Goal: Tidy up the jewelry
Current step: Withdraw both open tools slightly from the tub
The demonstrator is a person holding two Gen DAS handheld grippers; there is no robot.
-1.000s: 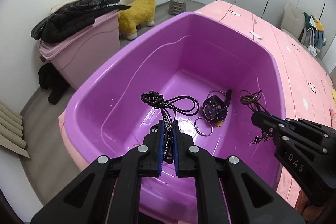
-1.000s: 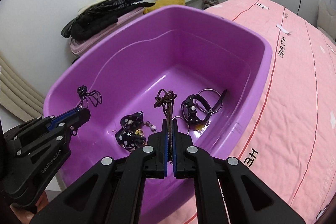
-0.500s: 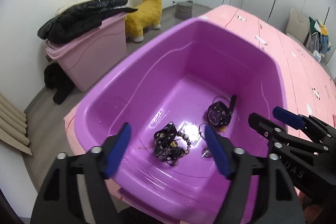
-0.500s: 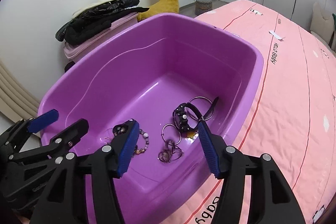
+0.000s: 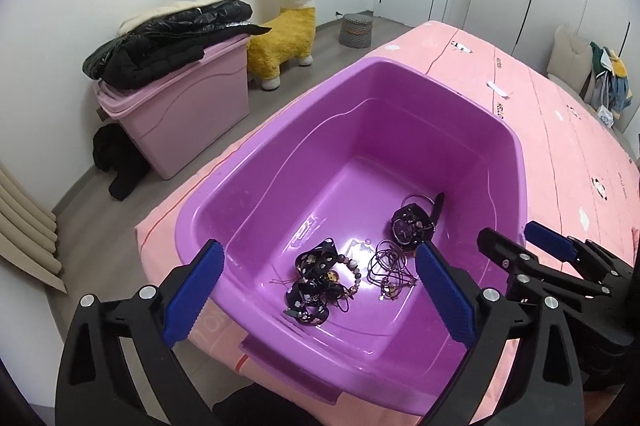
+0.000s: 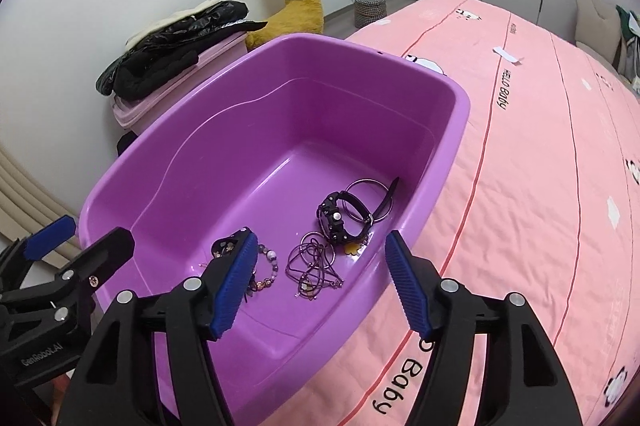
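1. Left gripper (image 5: 316, 290): jaws spread wide, having just been opening, nothing between the pads. It hangs above the near end of the purple tub (image 5: 516, 146). Directly ahead of its tips and below lies the black spotted strap bundle (image 5: 314, 282) with a beaded bracelet (image 5: 354, 272) touching it.
2. Risk, left: the bundle and beads are tangled; a re-grasp here would likely lift both at once or snag a loop on a pad.
3. Between the two grippers, on the tub floor: thin cord necklace with rings (image 6: 314, 264), loosely coiled. Risk: fine cord may slip through the pads or drag the neighbouring pieces.
4. Right gripper (image 6: 320, 286): jaws parted, just been opening, empty. Cord necklace lies ahead between its tips; black watch (image 6: 338, 220) and metal bangle (image 6: 370, 200) just beyond, touching.
5. Risk, right: near tub wall sits close under the right finger; descent could knock the rim and shift the tub on the soft pink bedcover (image 6: 540, 186).
6. Both grippers sit close together; collision is possible if both reach inward.
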